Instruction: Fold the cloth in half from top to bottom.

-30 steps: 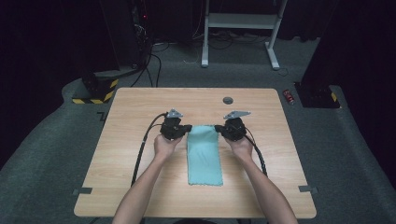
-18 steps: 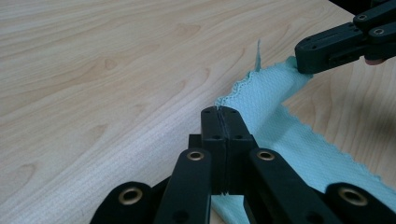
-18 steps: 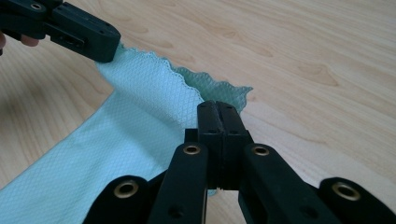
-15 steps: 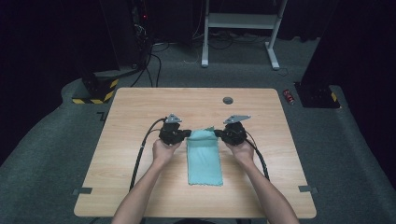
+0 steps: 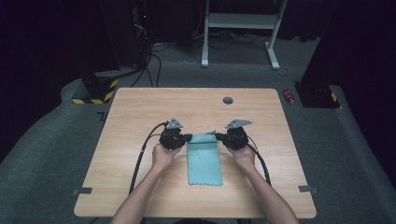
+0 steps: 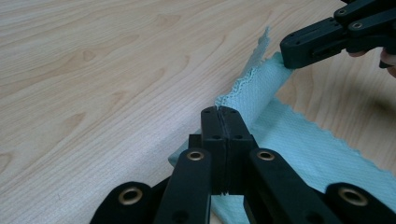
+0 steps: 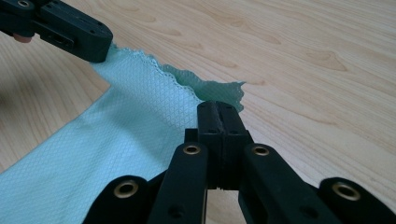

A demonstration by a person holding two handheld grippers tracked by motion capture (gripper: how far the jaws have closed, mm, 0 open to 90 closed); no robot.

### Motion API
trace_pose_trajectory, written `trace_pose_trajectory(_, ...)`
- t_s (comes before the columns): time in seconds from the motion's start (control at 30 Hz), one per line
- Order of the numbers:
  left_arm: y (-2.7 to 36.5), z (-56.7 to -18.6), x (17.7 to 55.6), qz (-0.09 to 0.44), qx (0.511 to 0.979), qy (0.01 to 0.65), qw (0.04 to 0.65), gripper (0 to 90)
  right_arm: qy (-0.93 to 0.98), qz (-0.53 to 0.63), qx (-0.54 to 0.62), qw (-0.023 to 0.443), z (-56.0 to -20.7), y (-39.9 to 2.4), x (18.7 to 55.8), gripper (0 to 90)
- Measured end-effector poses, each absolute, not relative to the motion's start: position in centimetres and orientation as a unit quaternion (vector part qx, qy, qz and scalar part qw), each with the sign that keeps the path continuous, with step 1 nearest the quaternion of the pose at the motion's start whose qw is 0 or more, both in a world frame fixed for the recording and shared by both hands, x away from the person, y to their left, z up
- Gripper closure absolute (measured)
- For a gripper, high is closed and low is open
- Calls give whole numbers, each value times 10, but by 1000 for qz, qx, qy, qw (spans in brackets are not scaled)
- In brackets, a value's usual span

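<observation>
The wooden table (image 5: 140,186) is carrying a folded teal cloth (image 5: 204,161), lying lengthwise at approx. centre w/ its far edge lifting off the surface. The left gripper (image 5: 187,137) is pinching the cloth's far-left corner w/ jaws pressed together on the fabric, and the right gripper (image 5: 218,137) is pinching the far-right corner likewise, so the scalloped hem is stretching between the two. A small dark round disc (image 5: 228,100) is sitting near the table's far edge, well apart from the cloth.
</observation>
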State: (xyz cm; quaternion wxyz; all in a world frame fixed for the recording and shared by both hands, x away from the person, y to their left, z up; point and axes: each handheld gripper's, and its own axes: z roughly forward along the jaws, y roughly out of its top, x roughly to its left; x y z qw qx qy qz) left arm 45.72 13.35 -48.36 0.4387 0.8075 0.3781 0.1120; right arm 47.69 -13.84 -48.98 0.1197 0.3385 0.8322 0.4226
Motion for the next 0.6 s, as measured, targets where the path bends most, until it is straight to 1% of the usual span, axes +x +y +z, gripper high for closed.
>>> trace_pose_trajectory(0.4, 129, -485, 431, 121, 825, 348, 428, 895, 841, 420, 309, 144, -496, -140, 447, 900)
trace_pose_trajectory(0.6, 130, -485, 423, 118, 821, 348, 437, 895, 843, 420, 299, 153, -496, -141, 437, 900)
